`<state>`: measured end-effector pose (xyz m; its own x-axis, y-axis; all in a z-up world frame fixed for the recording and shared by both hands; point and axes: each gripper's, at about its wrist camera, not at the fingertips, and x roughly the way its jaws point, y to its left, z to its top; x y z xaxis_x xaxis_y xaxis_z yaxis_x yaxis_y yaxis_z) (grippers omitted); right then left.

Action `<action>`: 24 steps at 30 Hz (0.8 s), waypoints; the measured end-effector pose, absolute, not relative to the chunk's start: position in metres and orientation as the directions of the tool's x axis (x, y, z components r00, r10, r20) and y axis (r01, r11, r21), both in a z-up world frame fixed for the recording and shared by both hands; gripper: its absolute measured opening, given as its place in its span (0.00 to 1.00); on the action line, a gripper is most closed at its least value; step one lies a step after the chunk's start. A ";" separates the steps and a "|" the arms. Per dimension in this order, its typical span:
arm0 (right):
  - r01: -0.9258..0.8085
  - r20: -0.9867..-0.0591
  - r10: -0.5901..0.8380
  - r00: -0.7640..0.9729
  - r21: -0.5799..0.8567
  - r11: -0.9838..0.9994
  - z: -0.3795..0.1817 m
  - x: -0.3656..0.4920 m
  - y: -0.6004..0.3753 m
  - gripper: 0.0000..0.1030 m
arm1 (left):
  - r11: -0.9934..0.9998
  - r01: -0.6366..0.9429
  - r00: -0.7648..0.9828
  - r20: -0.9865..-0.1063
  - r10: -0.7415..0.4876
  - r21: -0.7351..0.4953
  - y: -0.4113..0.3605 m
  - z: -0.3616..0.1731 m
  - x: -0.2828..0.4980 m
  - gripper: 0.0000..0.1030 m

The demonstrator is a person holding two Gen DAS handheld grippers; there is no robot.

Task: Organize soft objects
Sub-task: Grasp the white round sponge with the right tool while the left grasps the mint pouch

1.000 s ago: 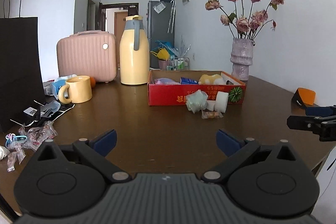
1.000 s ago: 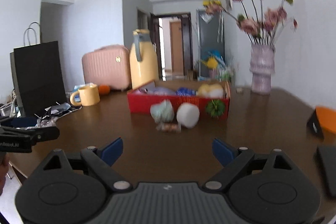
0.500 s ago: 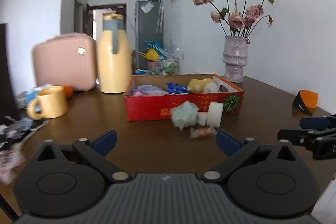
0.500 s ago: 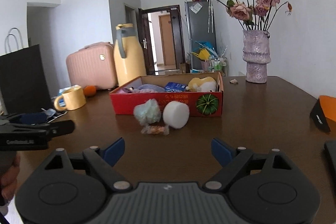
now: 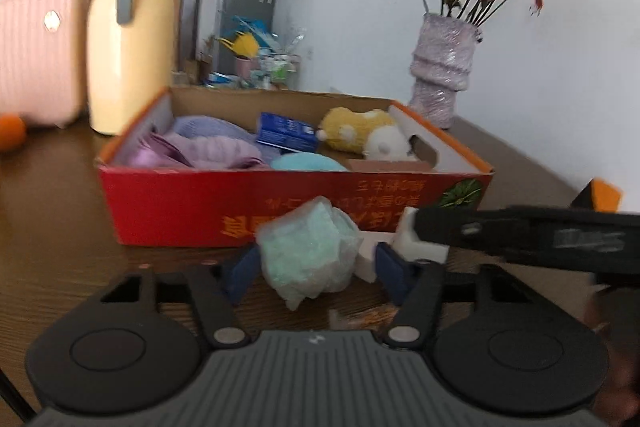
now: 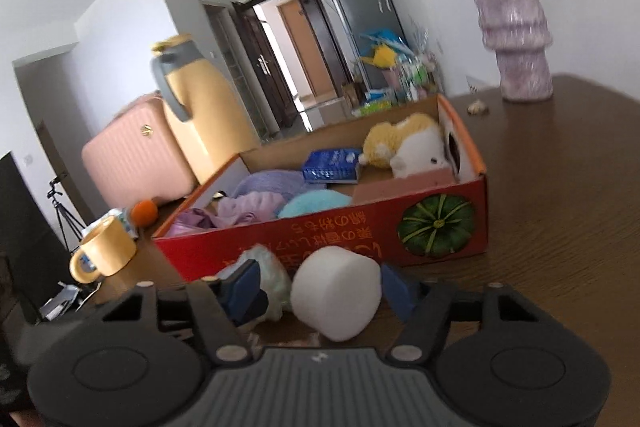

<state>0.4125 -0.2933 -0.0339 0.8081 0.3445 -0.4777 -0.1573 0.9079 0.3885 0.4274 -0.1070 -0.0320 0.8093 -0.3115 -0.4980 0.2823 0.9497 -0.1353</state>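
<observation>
Both grippers are down at the desk (image 6: 560, 187), right in front of the red box (image 5: 180, 203). The left gripper (image 5: 316, 267) has its jaws wide around the mint-green wrapped bundle (image 5: 308, 251), not squeezing it. The right gripper (image 6: 320, 287) sits the same way, wide open around the white foam roll (image 6: 336, 291). Plush toy (image 6: 404, 143) is in the box.

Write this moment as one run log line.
left gripper: open around green bundle | right gripper: open around white roll | red box: behind

Bright, even daylight fills both fisheye views, with motion blur and dark, curved corners.
</observation>
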 end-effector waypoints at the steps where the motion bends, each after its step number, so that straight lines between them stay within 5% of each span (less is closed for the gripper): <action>1: -0.152 -0.484 0.346 0.804 0.394 0.906 -0.039 0.417 -0.292 0.40 | 0.941 0.297 0.801 -0.493 -0.339 -0.164 -0.105 -0.035 0.430 0.34; 2: -0.146 -0.493 0.344 0.799 0.397 0.906 -0.043 0.421 -0.290 0.31 | 0.935 0.305 0.796 -0.490 -0.354 -0.180 -0.104 -0.036 0.430 0.26; 6: -0.155 -0.475 0.348 0.808 0.398 0.904 -0.049 0.422 -0.289 0.29 | 0.922 0.311 0.783 -0.488 -0.386 -0.232 -0.099 -0.038 0.434 0.17; 16: -0.155 -0.480 0.343 0.808 0.388 0.909 -0.043 0.407 -0.290 0.22 | 0.932 0.292 0.802 -0.476 -0.361 -0.215 -0.095 -0.028 0.423 0.06; 24: -0.196 -0.419 0.332 0.845 0.335 0.922 -0.012 0.299 -0.304 0.22 | 0.951 0.232 0.855 -0.423 -0.299 -0.205 -0.062 0.000 0.316 0.05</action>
<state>0.2992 -0.3041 -0.0125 0.8449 0.3320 -0.4195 -0.1957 0.9216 0.3353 0.3157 -0.0619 -0.0004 0.8555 -0.2993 -0.4226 0.2317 0.9511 -0.2045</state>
